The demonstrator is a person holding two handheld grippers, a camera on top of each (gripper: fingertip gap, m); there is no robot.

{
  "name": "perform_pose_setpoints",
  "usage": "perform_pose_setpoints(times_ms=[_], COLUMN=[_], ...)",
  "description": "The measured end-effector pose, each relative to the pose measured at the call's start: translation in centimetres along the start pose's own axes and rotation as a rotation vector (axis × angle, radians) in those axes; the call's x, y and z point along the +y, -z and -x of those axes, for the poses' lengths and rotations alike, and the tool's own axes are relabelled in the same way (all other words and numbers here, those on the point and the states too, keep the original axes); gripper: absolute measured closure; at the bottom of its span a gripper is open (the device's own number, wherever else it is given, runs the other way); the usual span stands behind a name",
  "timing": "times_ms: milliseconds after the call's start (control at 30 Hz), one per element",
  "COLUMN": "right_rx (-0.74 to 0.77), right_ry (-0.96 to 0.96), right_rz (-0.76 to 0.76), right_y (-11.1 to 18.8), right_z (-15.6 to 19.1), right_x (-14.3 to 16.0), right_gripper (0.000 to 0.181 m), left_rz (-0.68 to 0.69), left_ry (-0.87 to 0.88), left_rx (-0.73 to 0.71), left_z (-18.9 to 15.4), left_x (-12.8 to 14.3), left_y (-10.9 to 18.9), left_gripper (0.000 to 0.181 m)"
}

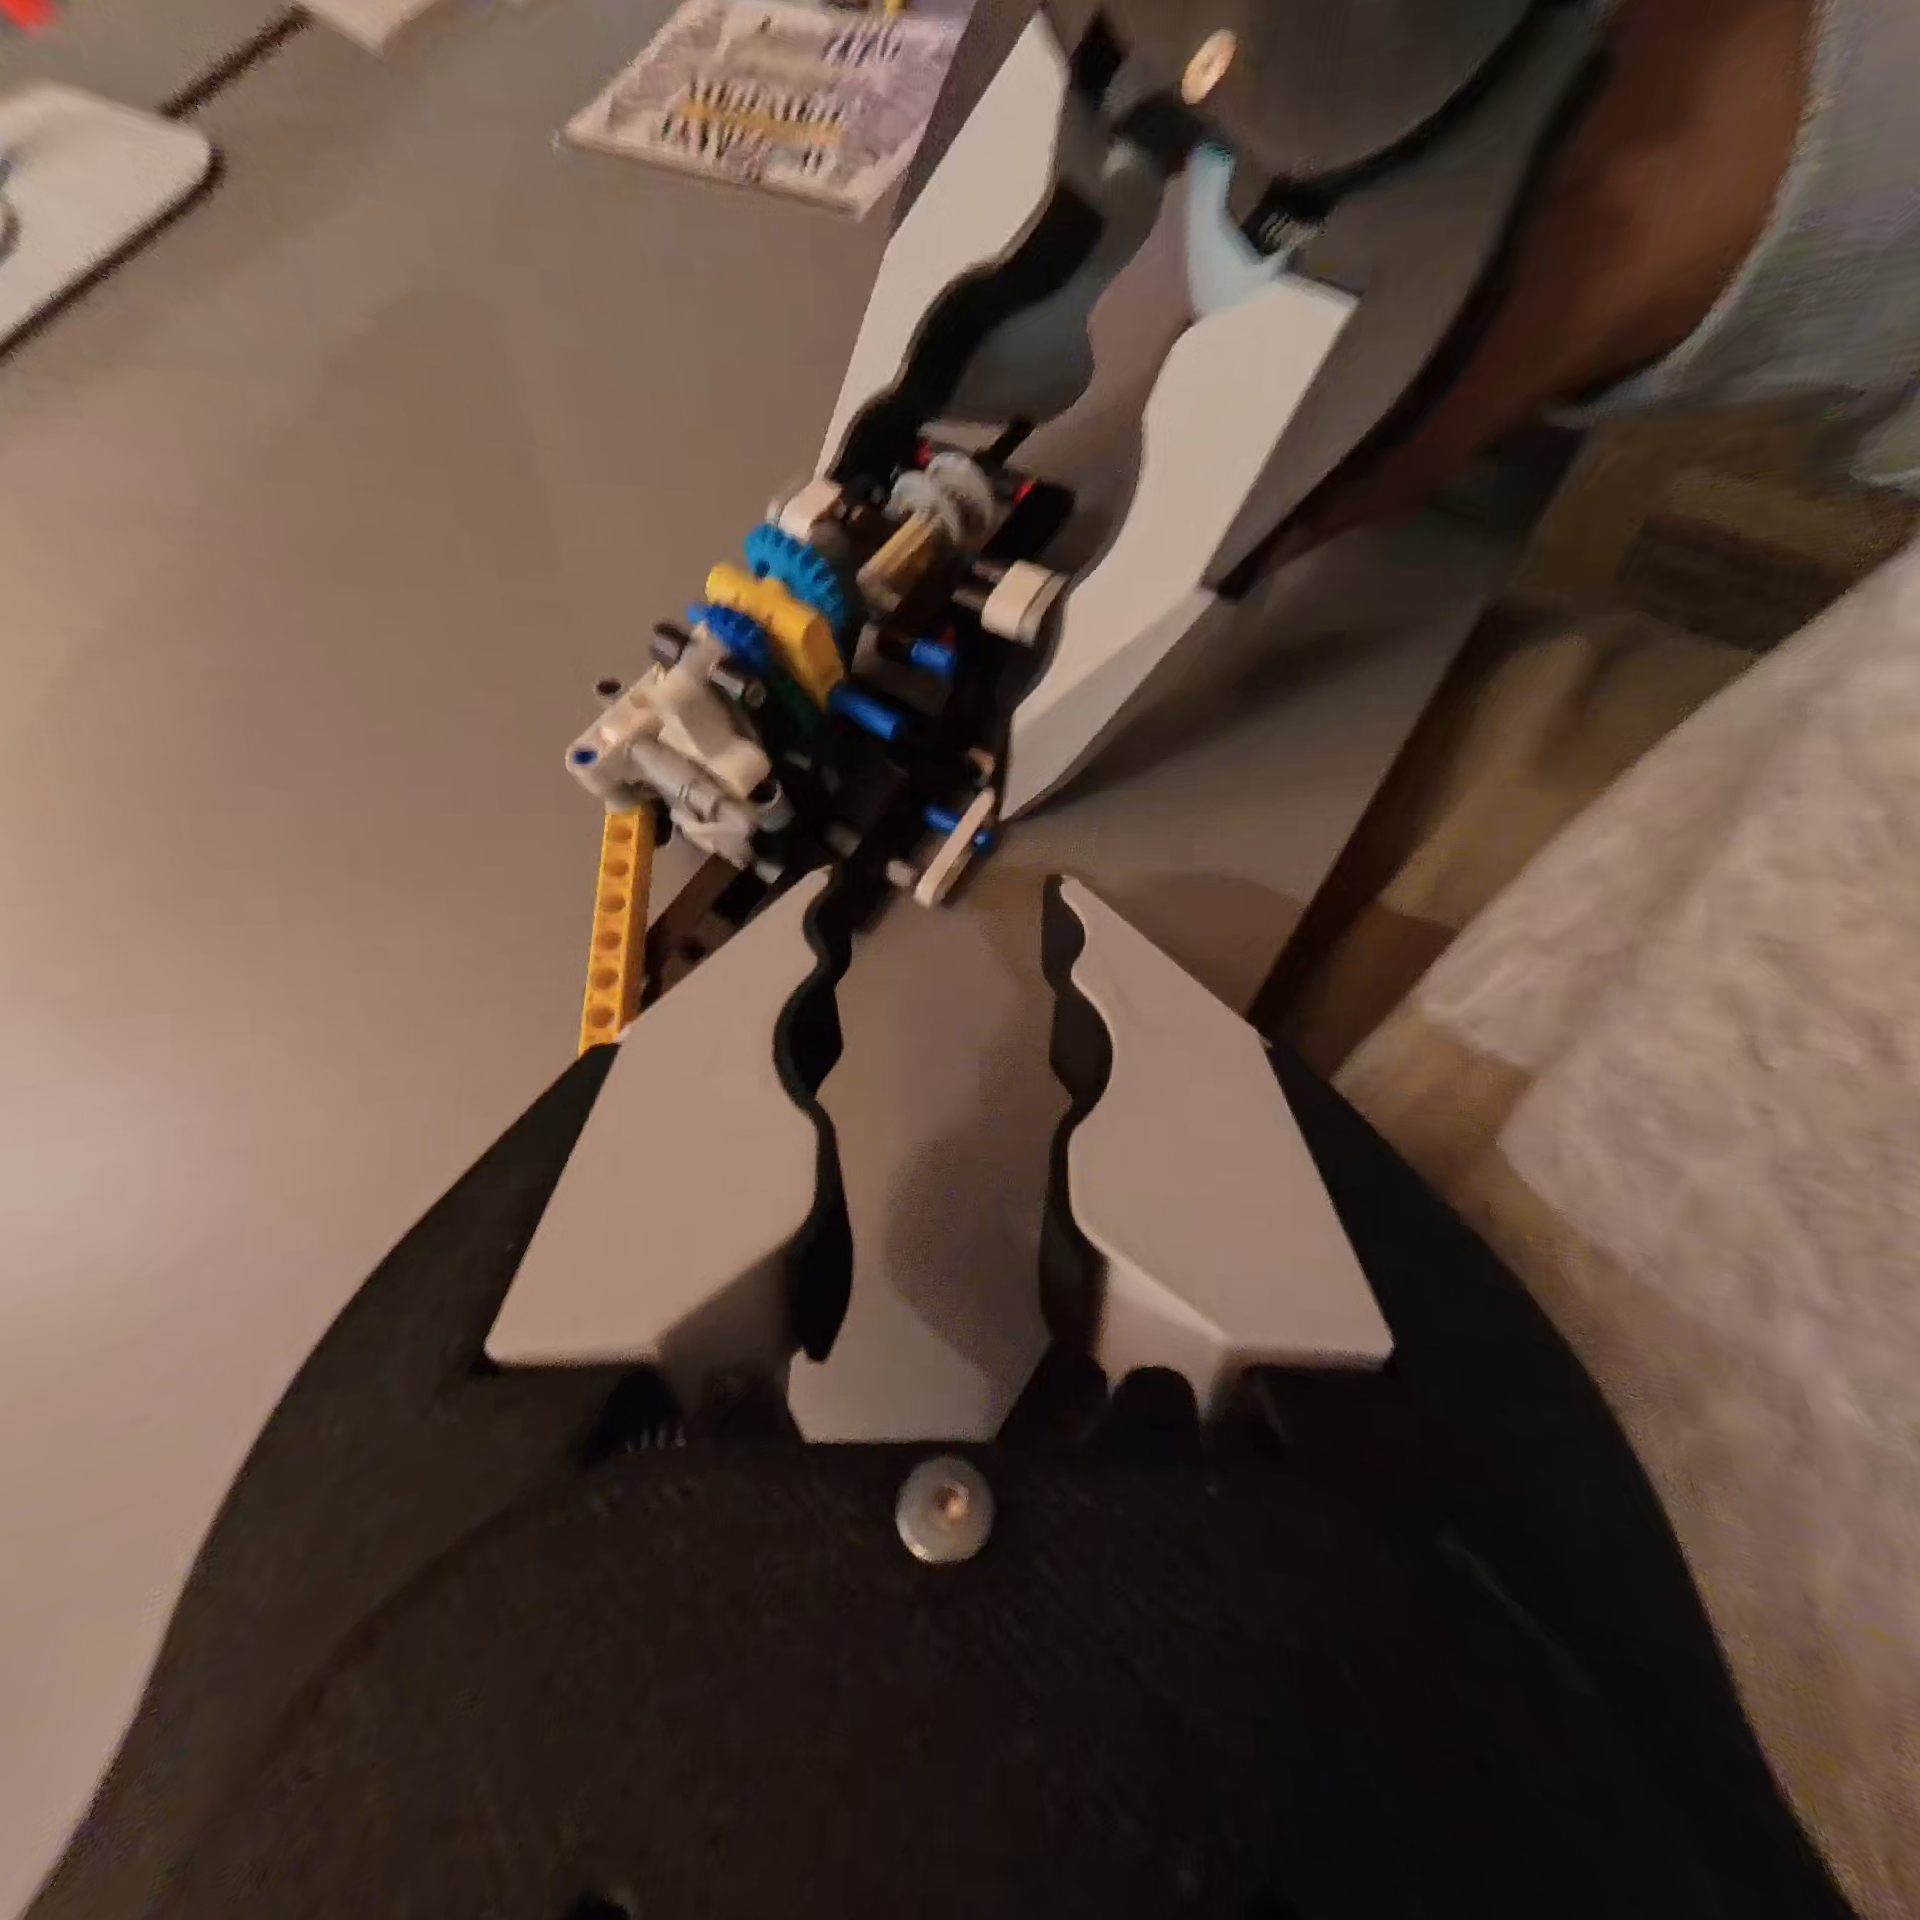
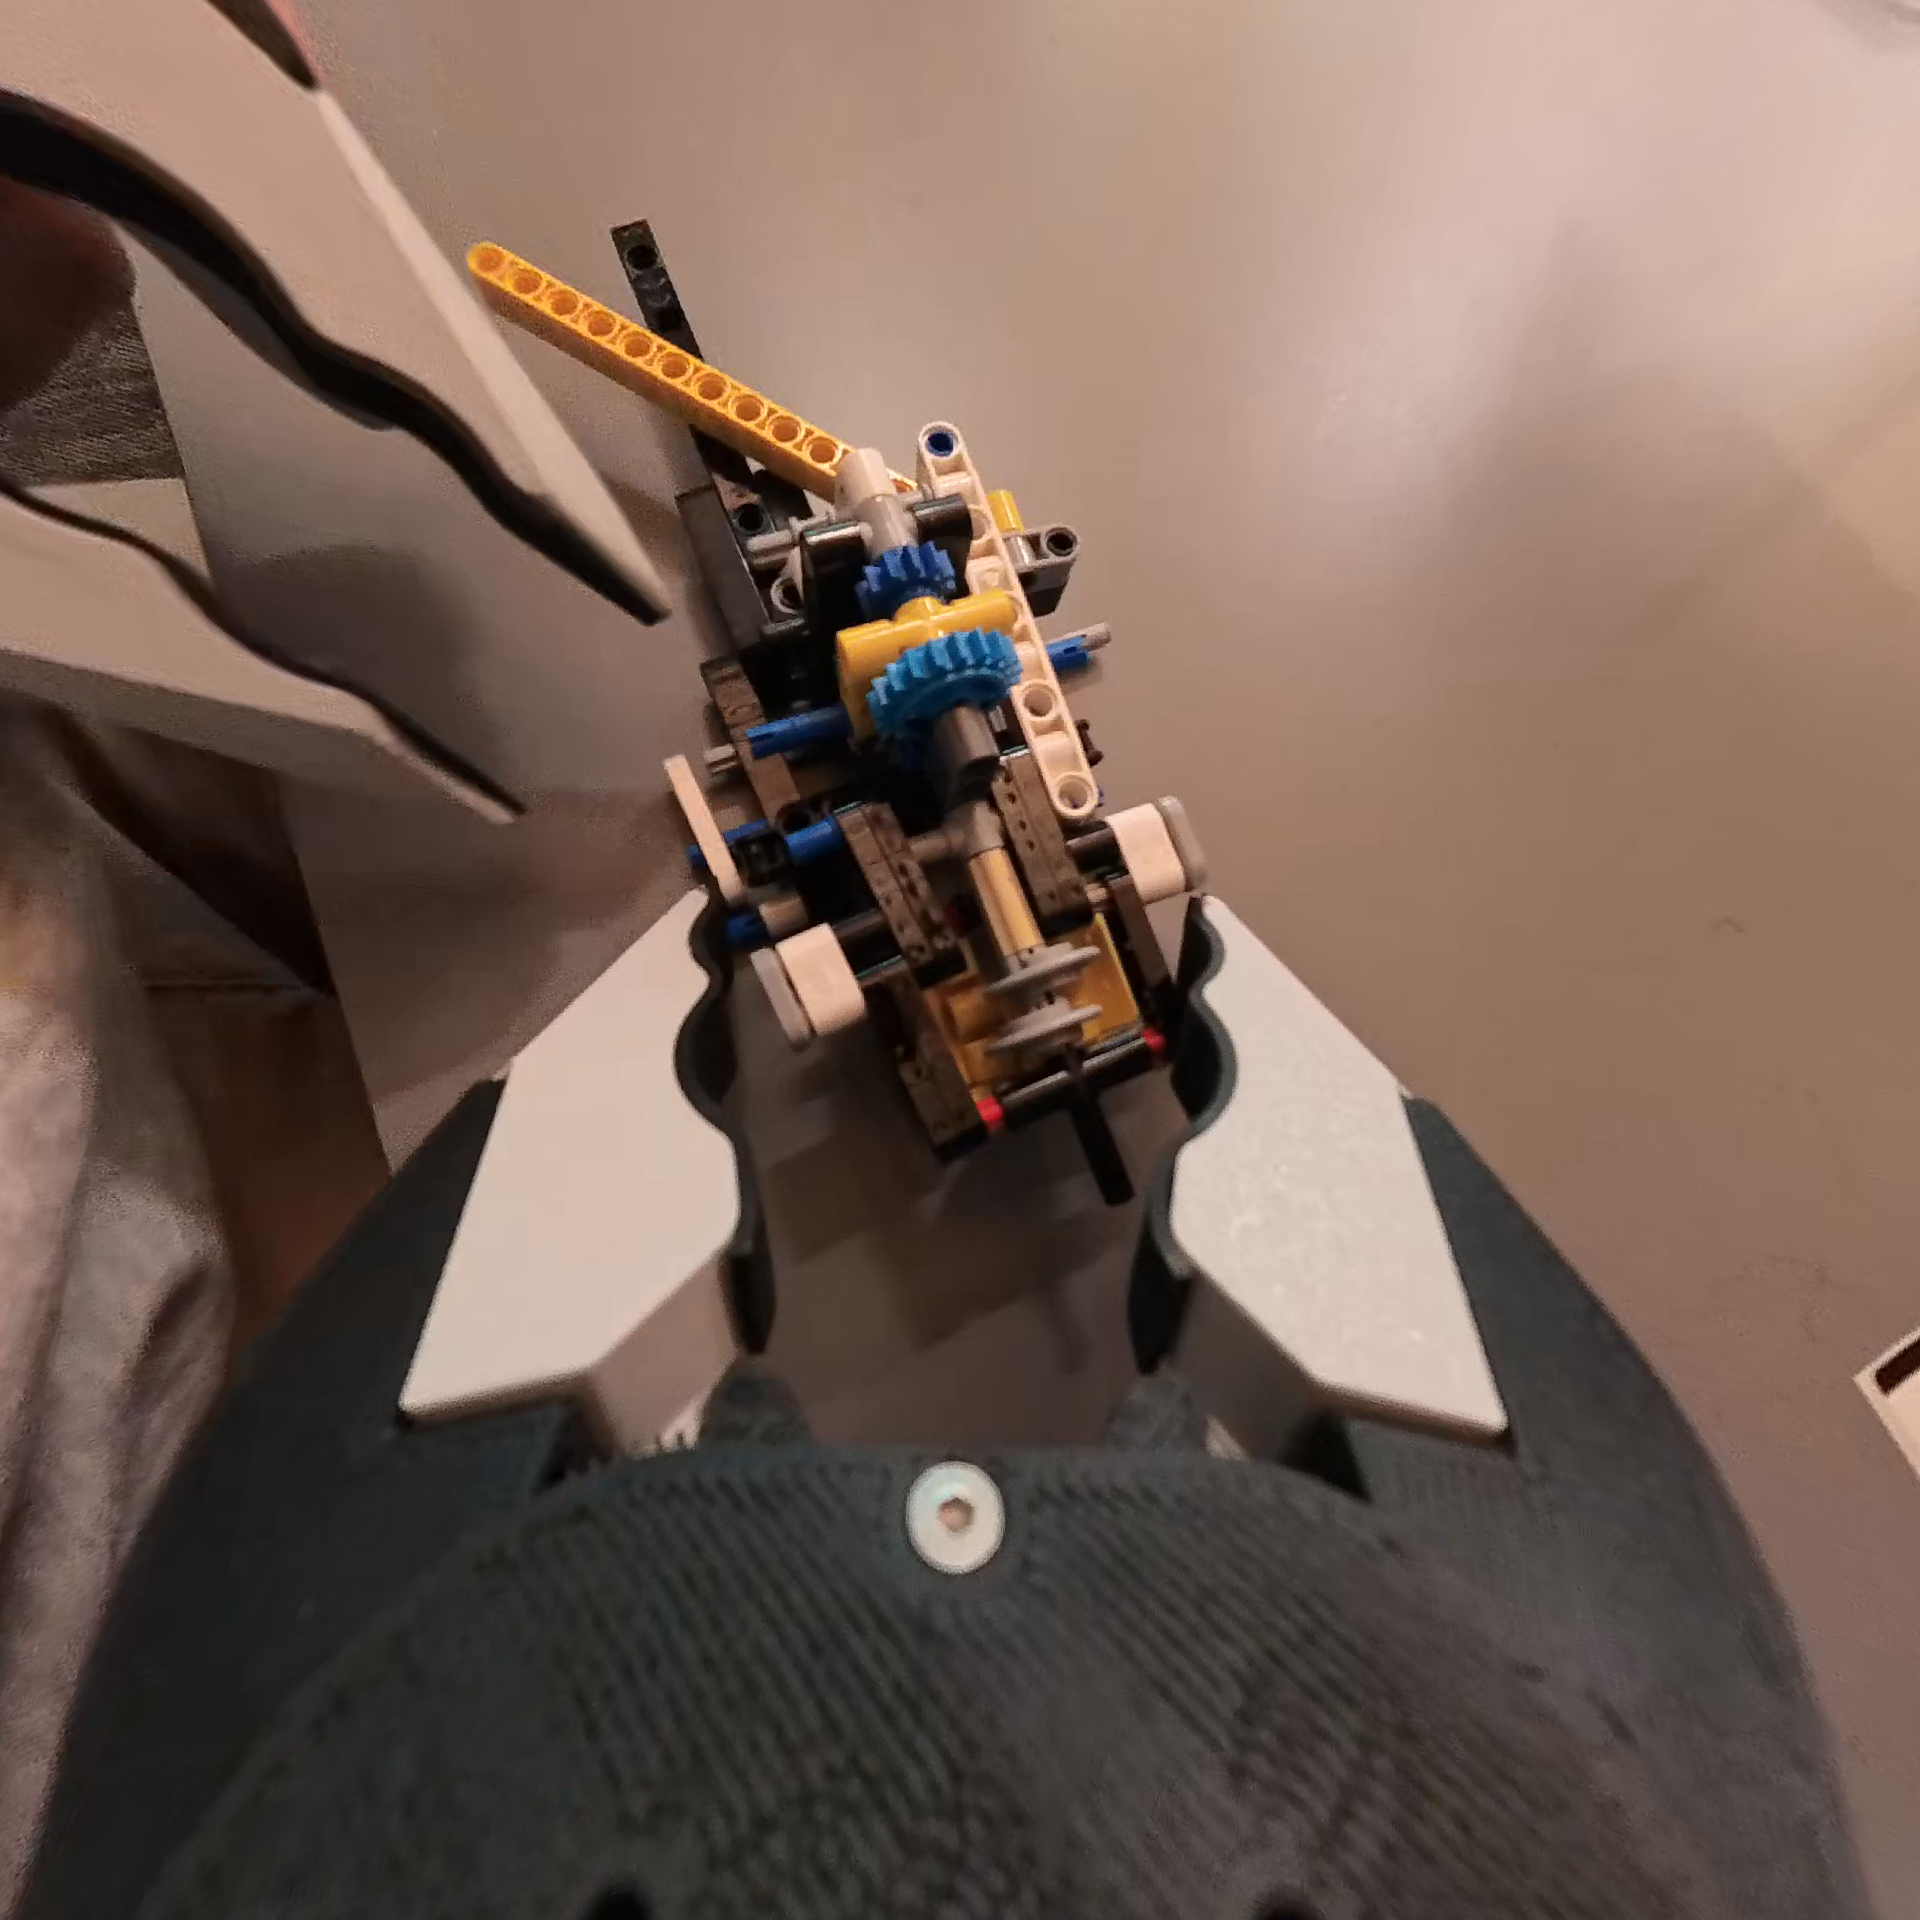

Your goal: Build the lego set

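Note:
A Technic lego assembly (image 2: 935,779) with blue gears, a yellow connector, white pieces and a long yellow beam (image 2: 665,364) is held above the grey table. My right gripper (image 2: 956,914) is shut on its black frame end. In the left wrist view the same assembly (image 1: 790,665) sits between the right gripper's (image 1: 925,644) white fingers, with the yellow beam (image 1: 618,935) pointing toward me. My left gripper (image 1: 945,883) is open and empty; its left fingertip is right by the assembly's lower black beams. It also shows in the right wrist view (image 2: 582,712), upper left.
An instruction booklet (image 1: 769,94) lies at the far side of the table and a white tray (image 1: 83,197) at the far left. The table's edge (image 1: 1351,935) runs along the right, with carpet (image 1: 1714,1039) beyond. A person's arm (image 1: 1662,208) is behind the right gripper.

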State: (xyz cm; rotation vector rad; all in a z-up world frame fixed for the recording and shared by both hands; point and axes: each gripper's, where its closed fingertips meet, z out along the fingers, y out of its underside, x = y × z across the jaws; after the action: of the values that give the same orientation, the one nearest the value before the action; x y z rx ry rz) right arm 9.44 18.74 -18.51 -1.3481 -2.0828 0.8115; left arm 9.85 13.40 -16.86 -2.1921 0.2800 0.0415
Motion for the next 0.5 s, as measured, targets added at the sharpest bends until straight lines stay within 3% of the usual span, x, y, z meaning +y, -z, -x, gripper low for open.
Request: perform_pose_setpoints(times_ms=[33,167,367,500], right_rx=[0.0,-0.01,-0.03,-0.048], right_ry=[0.0,-0.001,0.003,0.012], right_rz=[-0.001,-0.002,-0.004,0.001], right_y=[0.0,0.0,0.0,-0.1], right_z=[0.0,0.1,0.2,0.3], right_x=[0.0,0.0,0.1,0.0], right_gripper=[0.095,0.095,0.095,0.095], left_rz=[0.026,0.048,0.119,0.157], left_ry=[0.016,0.013,-0.202,-0.247], left_rx=[-0.016,0.029,0.001,0.048], left_z=[0.4,0.4,0.3,0.1], left_x=[0.5,0.8,1.3,1.3], left_y=[-0.3,-1.0,-1.7,-1.7], left_gripper=[0.146,0.139,0.143,0.144])
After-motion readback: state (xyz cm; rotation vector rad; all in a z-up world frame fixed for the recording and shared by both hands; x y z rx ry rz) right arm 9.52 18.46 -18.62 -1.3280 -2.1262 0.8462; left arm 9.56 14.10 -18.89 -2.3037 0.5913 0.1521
